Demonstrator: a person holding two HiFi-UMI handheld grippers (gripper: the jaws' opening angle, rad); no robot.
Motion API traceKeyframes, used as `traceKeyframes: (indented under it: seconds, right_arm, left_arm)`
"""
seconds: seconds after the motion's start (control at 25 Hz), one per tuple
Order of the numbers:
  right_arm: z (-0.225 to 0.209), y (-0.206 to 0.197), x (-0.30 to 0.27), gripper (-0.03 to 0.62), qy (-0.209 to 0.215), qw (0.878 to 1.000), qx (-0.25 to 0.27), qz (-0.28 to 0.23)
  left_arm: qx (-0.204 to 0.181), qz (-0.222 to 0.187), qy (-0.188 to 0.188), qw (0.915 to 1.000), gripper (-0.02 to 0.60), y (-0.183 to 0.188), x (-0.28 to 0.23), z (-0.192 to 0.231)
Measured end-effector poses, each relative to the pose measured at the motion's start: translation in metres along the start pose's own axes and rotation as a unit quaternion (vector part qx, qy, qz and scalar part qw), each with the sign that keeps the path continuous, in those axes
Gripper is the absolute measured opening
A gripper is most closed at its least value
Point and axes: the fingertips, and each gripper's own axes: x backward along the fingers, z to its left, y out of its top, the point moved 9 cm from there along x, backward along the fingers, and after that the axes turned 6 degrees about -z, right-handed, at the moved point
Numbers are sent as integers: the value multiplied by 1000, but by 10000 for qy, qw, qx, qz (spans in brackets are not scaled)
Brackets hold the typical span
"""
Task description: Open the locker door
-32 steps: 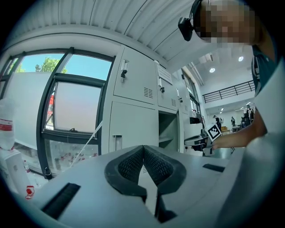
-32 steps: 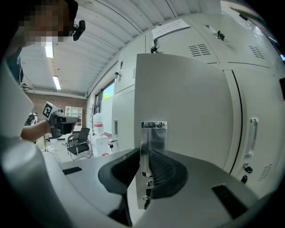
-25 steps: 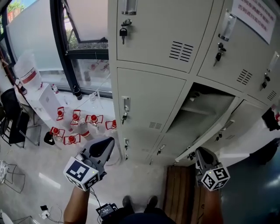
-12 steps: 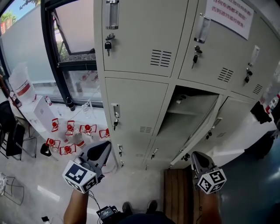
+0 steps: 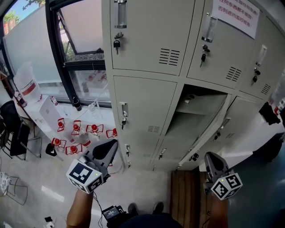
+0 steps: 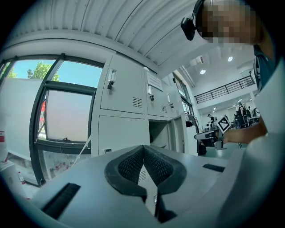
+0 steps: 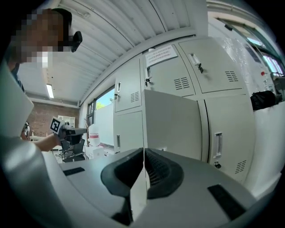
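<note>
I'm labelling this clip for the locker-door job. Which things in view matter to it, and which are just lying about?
Belongs: open grey metal locker door; left claw, shut; right claw, shut.
Lying about: red-capped clear bottles on the floor; white plastic jug with red label; black chair; white paper notice.

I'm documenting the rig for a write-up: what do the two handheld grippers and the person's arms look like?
They match: the left gripper and right gripper have light grey bodies tapering to dark jaws lined with ribbed black pads. Each carries a white cube printed with black square markers. The forearms are bare, with no sleeves in view.
</note>
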Motion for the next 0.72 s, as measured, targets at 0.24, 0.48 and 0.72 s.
traceKeyframes:
  seconds: [0.24, 0.48, 0.72]
  right_arm:
    - [24, 40, 5, 37, 128, 9992, -123, -355]
    - [55, 68, 10, 35, 384, 9970, 139, -656]
    - [66, 72, 10, 35, 436, 9967, 202, -658]
  left_arm:
    - [-9, -19, 7, 10000, 16, -2, 3, 2]
    - [45, 45, 103, 9999, 17, -6, 8, 5]
    - [57, 13, 104, 9999, 17, -6, 11, 8]
